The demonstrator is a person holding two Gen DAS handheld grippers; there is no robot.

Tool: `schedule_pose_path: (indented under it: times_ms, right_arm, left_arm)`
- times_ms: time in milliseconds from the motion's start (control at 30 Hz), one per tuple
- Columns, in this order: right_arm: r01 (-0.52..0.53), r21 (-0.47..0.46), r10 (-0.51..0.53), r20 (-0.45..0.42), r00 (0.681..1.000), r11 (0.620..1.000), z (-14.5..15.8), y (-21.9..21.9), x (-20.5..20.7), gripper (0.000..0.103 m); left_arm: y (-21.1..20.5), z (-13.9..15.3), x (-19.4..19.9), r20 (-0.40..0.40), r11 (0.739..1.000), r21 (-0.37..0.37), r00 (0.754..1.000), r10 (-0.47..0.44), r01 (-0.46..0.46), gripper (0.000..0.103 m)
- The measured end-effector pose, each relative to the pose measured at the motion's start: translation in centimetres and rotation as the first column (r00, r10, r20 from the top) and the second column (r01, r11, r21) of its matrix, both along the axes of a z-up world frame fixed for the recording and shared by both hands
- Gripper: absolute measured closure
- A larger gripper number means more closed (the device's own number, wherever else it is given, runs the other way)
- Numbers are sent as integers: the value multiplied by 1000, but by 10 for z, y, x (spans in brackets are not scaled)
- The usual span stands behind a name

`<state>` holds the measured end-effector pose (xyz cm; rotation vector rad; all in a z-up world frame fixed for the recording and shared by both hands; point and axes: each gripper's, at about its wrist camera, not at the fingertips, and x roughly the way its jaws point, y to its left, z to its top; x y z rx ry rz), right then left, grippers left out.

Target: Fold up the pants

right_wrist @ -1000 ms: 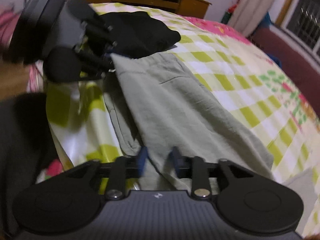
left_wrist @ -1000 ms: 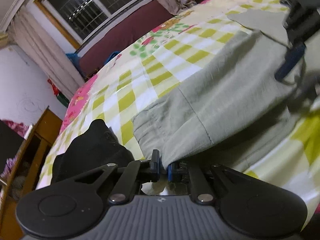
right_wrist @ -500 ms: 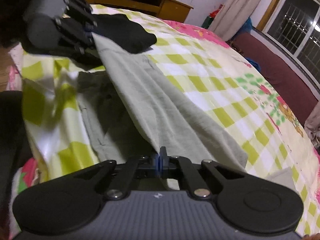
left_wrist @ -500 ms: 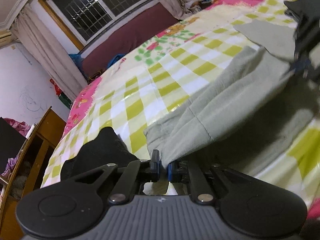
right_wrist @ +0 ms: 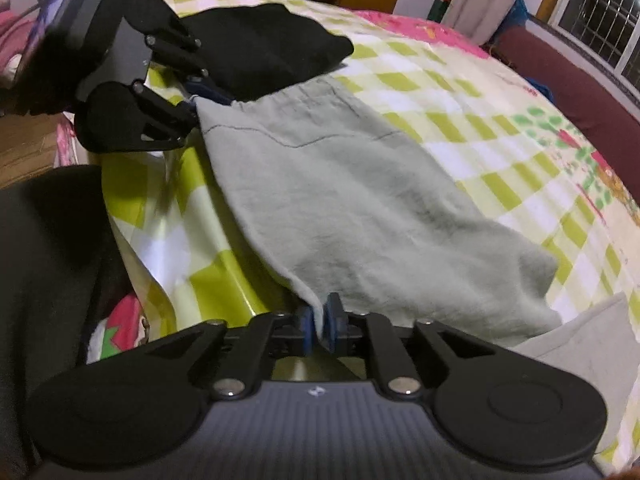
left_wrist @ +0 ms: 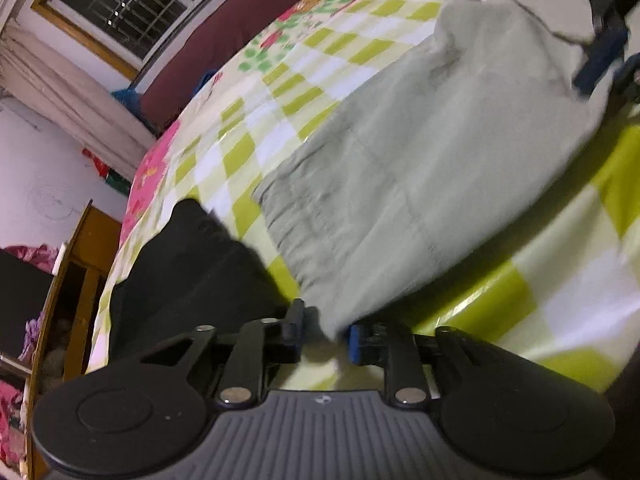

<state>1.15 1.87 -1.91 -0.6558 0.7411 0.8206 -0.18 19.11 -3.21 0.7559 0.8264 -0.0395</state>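
Pants: I see the grey-green pair lying across the middle of both frames on the checked bedspread; they look already doubled over, one layer on another; the gathered waistband sits toward the left of the left wrist view, near the black garment.

Left gripper: at the bottom centre of its own frame; its jaws are opening, the blue pads standing apart with a corner of the pants hanging between them; I read the pads as no longer pressing the cloth.

Right gripper: at the bottom centre of its own frame; its jaws are opening too, though the gap is narrow and a thin edge of the pants runs down between the pads; I judge it a release, but I cannot tell whether one pad touches the cloth.

Done so far: as far as I can judge, one fold is laid; the near edge lies fairly straight between the two grippers.

Left to do: I would expect a further fold to shorten the bundle, and some smoothing; the far end at the right of the right wrist view looks rumpled.

Other cloth: a separate grey piece lies at the lower right of the right wrist view; I cannot tell what it is.
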Motion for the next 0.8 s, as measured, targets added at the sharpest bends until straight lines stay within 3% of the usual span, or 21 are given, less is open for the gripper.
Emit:
schedule_pose_path:
  times_ms: [67, 300, 433, 600, 700, 800]
  right_arm:
    - [25, 17, -25, -19, 1000, 1000, 3, -10, 1, 68]
    - [163, 85, -154, -110, 982, 983, 25, -59, 5, 66]
    - [341, 147, -320, -146, 936, 929, 41, -98, 35, 63]
    - [570, 175, -554, -133, 822, 803, 44, -138, 116, 53]
    - [688, 201, -667, -171, 725, 697, 38, -157, 184, 53]
    - [785, 201, -761, -197, 618, 586, 25, -173, 247, 50]
  left_arm:
    - [7, 1, -6, -15, 1000, -8, 1000, 22, -23, 60]
    - [15, 18, -27, -17, 998, -16, 998, 65, -65, 60]
    - [5, 41, -24, 19, 993, -98, 998, 61, -59, 60]
    - [-48, 52, 3, 66, 966, -247, 996, -64, 79, 55]
    - [-95, 46, 30, 64, 914, -372, 987, -150, 163, 54]
    - [-140, 32, 56, 67, 882, -420, 976, -205, 214, 53]
